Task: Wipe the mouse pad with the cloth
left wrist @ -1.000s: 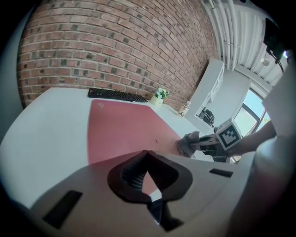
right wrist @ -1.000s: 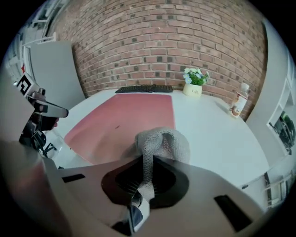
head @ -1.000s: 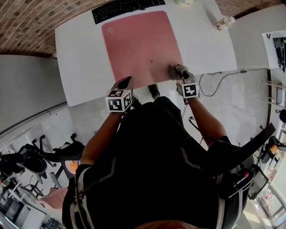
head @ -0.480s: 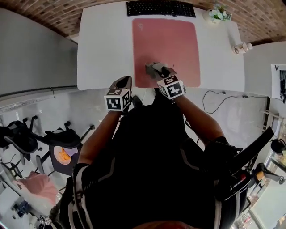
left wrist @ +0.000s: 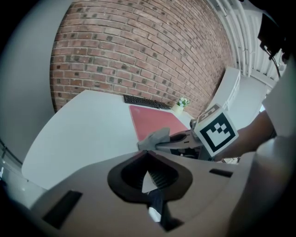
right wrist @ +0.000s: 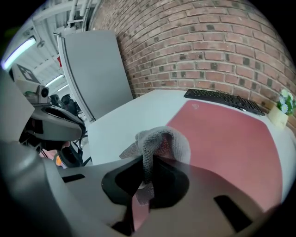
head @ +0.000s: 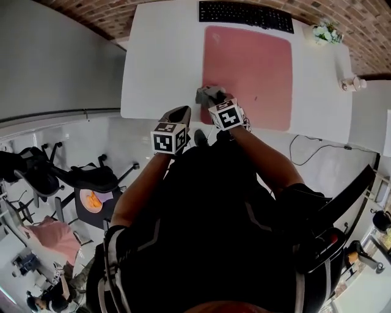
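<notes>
A pink mouse pad [head: 247, 67] lies on the white table [head: 159, 67]. A grey knitted cloth [head: 206, 94] rests on the pad's near left corner, with my right gripper [head: 211, 98] shut on it. In the right gripper view the cloth [right wrist: 159, 141] bunches up between the jaws of that gripper [right wrist: 148, 159], over the pad [right wrist: 226, 139]. My left gripper [head: 178, 115] hovers just off the table's near edge, left of the right one, jaws together and holding nothing. The left gripper view shows this gripper [left wrist: 148, 155] with the cloth [left wrist: 155, 138] and the pad [left wrist: 150, 120] ahead.
A black keyboard [head: 244, 15] lies beyond the pad. At the table's far right corner stands a small potted plant [head: 327, 32], and a small white bottle [head: 353, 84] at its right edge. A cable [head: 311, 147] runs on the floor. Office chairs [head: 36, 174] stand to the left.
My right gripper has dragged the cloth leftward along the pad's near edge, from the near right corner to the near left corner. The left gripper has stayed by the table edge.
</notes>
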Demonstrator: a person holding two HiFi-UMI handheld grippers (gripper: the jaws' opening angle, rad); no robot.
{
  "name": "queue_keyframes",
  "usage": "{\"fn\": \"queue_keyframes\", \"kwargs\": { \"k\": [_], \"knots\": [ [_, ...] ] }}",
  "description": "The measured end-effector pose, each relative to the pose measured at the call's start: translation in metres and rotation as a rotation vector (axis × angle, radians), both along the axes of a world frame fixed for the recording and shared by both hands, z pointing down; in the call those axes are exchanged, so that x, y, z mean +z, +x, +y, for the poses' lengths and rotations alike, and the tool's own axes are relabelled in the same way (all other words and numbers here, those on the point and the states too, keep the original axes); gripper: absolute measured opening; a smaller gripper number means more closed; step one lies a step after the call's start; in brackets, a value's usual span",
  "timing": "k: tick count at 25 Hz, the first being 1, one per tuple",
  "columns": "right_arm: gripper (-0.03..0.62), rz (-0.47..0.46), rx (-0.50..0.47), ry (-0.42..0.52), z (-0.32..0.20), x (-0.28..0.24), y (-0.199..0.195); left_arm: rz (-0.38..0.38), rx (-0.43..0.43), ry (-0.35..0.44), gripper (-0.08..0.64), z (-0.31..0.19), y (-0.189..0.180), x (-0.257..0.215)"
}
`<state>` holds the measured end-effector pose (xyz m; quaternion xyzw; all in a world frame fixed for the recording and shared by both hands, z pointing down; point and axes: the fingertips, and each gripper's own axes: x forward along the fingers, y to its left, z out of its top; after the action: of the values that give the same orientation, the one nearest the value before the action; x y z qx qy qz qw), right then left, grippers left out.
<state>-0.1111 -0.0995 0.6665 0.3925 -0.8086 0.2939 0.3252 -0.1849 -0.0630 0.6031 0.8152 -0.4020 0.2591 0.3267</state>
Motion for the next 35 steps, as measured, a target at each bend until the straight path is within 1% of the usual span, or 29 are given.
{"fn": "queue_keyframes", "kwargs": {
  "k": [4, 8, 19, 25, 29, 35],
  "knots": [
    [0.031, 0.012, 0.028, 0.009, 0.000, 0.007, 0.019, -0.018, 0.014, -0.009, 0.000, -0.005, 0.005, 0.006],
    [0.031, 0.013, 0.088, 0.005, 0.004, 0.014, 0.045, -0.025, 0.062, -0.014, 0.000, -0.008, 0.018, 0.011],
    [0.031, 0.031, 0.230, -0.015, 0.016, 0.013, 0.113, -0.008, 0.151, -0.021, 0.000, -0.022, 0.065, 0.016],
    [0.031, 0.053, 0.303, -0.021, 0.024, 0.015, 0.162, -0.009, 0.205, -0.025, 0.000, -0.027, 0.094, 0.016],
    [0.031, 0.056, 0.369, -0.036, 0.032, 0.018, 0.194, -0.009, 0.225, -0.032, 0.000, -0.028, 0.108, 0.017],
    [0.031, 0.065, 0.463, -0.052, 0.046, 0.018, 0.242, -0.002, 0.259, -0.023, 0.000, -0.029, 0.134, 0.012]
  ]
}}
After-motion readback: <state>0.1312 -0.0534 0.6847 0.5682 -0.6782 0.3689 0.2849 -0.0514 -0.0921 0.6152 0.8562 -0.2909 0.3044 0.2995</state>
